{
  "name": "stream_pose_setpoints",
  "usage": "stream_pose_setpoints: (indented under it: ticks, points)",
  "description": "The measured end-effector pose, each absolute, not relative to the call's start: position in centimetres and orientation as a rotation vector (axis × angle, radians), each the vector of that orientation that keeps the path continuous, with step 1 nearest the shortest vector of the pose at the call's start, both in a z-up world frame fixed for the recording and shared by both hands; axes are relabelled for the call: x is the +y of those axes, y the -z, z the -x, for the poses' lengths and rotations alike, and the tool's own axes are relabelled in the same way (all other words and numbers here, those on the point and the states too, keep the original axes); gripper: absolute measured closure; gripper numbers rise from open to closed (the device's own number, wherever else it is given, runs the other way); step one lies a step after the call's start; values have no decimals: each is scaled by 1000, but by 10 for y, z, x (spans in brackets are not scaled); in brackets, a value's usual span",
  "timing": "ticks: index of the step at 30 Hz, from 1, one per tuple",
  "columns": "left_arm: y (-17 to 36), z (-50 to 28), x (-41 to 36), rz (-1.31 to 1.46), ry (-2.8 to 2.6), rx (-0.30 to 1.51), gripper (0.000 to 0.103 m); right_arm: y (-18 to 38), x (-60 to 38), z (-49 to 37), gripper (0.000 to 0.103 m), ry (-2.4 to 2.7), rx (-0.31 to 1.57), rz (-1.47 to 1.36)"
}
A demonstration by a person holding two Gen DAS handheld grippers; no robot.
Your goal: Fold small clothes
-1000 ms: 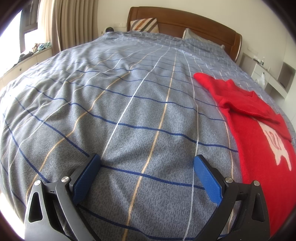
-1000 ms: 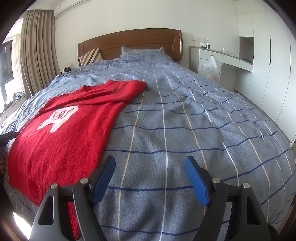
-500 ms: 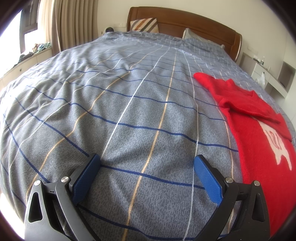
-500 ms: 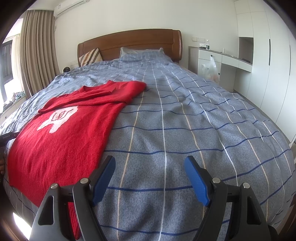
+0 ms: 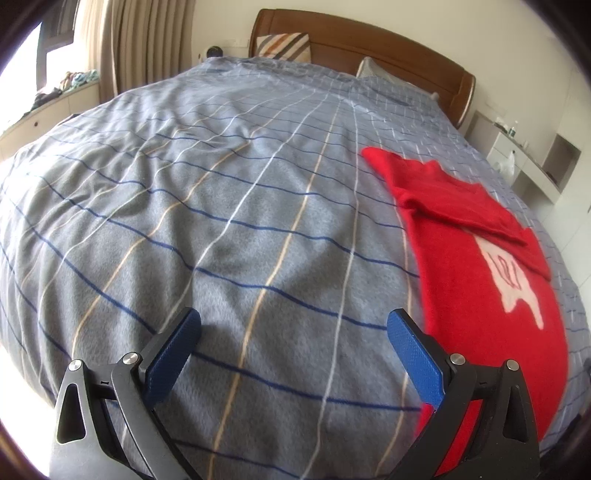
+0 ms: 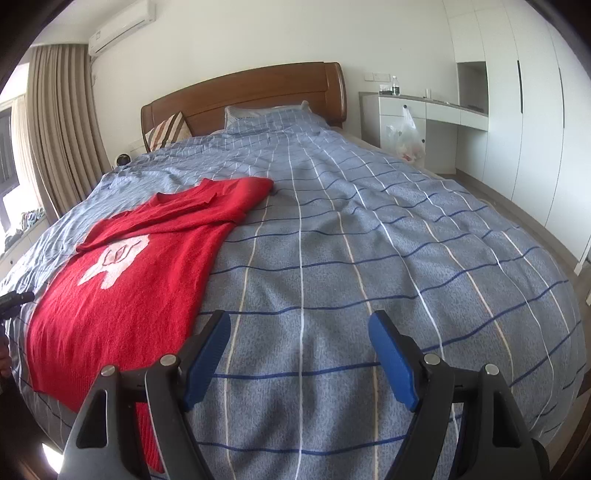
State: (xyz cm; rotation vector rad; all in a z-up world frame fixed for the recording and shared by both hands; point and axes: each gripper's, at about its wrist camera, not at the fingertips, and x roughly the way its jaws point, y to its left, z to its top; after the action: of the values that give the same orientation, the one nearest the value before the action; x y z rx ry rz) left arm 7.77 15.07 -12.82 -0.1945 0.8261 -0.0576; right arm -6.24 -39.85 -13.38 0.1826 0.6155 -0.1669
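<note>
Looking along the left gripper (image 5: 293,339), its blue fingers (image 5: 173,354) are wide apart with nothing between them, over a big bed with a grey checked blanket (image 5: 221,221). A red sweater (image 5: 480,280) lies flat to its right, a sleeve folded over a white picture. A brown headboard (image 5: 369,40), a striped pillow (image 5: 284,46) and curtains (image 5: 147,40) are behind.

From the right gripper (image 6: 297,350), also spread wide and empty, the sweater (image 6: 122,295) lies to the left. White cupboards (image 6: 524,122), a plastic bag (image 6: 406,138) and an air conditioner (image 6: 122,24) fill the room. No words can be read.
</note>
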Motion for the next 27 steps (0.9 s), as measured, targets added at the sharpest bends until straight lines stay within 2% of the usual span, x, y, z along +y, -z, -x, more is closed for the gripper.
stream_pose_setpoints:
  ticks: [7, 19, 23, 27]
  points:
    - [116, -45, 126, 99, 49, 887, 2, 129, -394, 72, 26, 134, 659, -229]
    - [114, -47, 97, -21, 2, 917, 2, 132, -351, 77, 26, 60, 713, -163]
    - [113, -45, 97, -12, 5, 928, 2, 132, -347, 80, 26, 52, 719, -148]
    - [121, -34, 96, 86, 121, 1039, 2, 130, -343, 83, 26, 1, 762, -138]
